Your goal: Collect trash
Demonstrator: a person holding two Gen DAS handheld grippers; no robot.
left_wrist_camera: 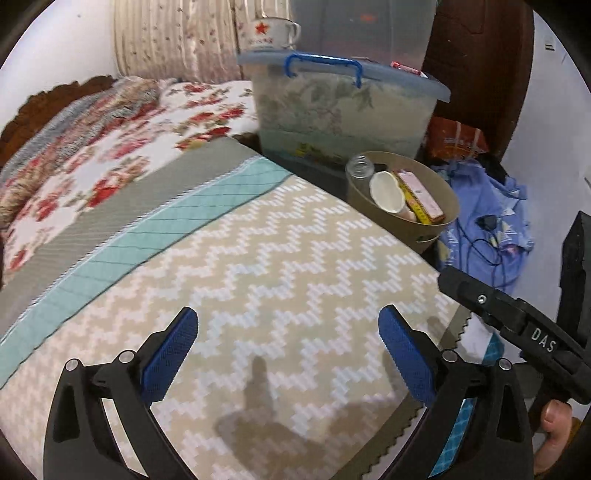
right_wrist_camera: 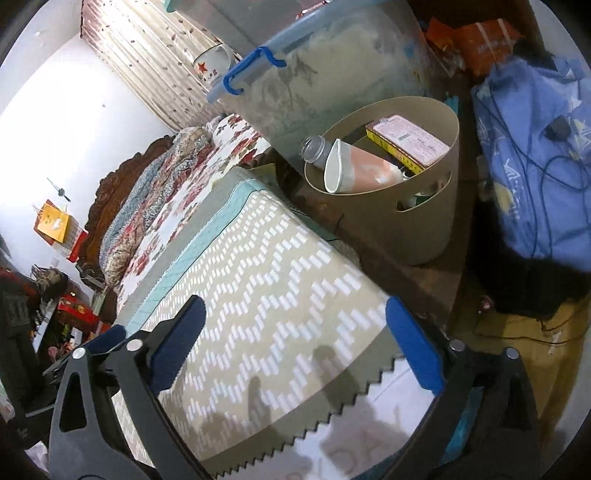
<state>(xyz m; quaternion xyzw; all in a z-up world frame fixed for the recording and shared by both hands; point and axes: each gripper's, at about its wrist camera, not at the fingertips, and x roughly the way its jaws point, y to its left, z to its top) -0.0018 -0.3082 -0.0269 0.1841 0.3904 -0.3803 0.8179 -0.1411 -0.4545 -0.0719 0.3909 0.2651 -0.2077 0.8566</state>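
Observation:
A beige round bin (left_wrist_camera: 424, 229) (right_wrist_camera: 424, 221) stands beyond the far corner of the zigzag-patterned mat (left_wrist_camera: 258, 295) (right_wrist_camera: 277, 295). Inside it lie a clear plastic bottle (left_wrist_camera: 359, 168) (right_wrist_camera: 314, 147), a crushed white paper cup (left_wrist_camera: 388, 192) (right_wrist_camera: 354, 170) and a pink and yellow carton (left_wrist_camera: 421, 195) (right_wrist_camera: 410, 142). My left gripper (left_wrist_camera: 288, 354) hovers open over the mat, nothing between its blue pads. My right gripper (right_wrist_camera: 295, 347) is open too, over the mat's near edge, empty. In the left wrist view the right gripper's black body (left_wrist_camera: 517, 321) shows at the right, with a thumb (left_wrist_camera: 554, 413) under it.
A clear storage box (left_wrist_camera: 343, 110) (right_wrist_camera: 332, 74) with a blue handle stands behind the bin, a white mug with a red star (left_wrist_camera: 266, 33) (right_wrist_camera: 212, 64) beside it. Blue cloth with a black cable (left_wrist_camera: 487, 229) (right_wrist_camera: 535, 166) lies right of the bin. A floral quilt (left_wrist_camera: 110, 155) covers the bed on the left.

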